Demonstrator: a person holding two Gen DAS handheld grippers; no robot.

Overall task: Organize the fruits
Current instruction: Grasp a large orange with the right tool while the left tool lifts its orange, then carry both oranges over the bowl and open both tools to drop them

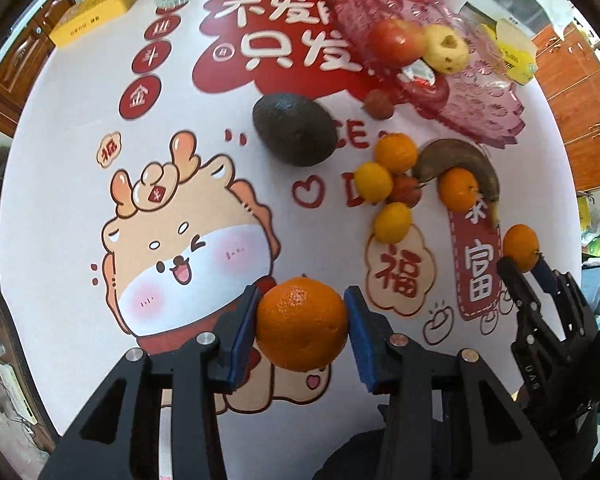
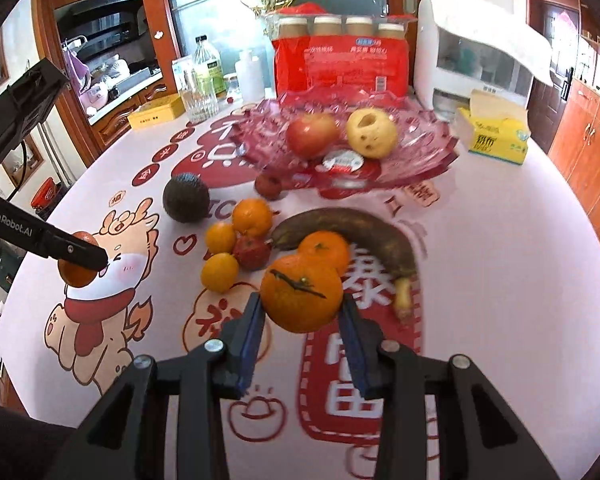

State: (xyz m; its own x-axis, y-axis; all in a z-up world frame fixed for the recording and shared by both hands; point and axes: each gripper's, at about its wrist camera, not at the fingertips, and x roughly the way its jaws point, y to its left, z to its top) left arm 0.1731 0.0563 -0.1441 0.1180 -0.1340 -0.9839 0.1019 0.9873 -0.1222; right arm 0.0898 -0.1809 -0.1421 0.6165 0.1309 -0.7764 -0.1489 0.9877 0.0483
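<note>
On printed tablecloth [image 1: 60,184]: one dark avocado [image 1: 295,129], one browned banana [image 1: 466,160], two lychees [image 1: 405,191], two small yellow citrus [image 1: 374,183], two loose oranges [image 1: 396,153].

Further back, one pink glass dish [image 1: 488,100] with one red apple [image 1: 396,42], one yellow apple [image 1: 446,49], one small packet [image 1: 418,74].

Between blue pads of left gripper [image 1: 302,330], clamped and clear of the cloth: one orange [image 1: 302,324].

Between pads of right gripper [image 2: 302,310], likewise clamped and lifted: one stemmed orange [image 2: 302,298], just in front of banana.

Four oranges counted in all, two held.

Behind dish: one red pack [image 2: 340,64], one tissue box [image 2: 496,136], one glass [image 2: 198,100].
</note>
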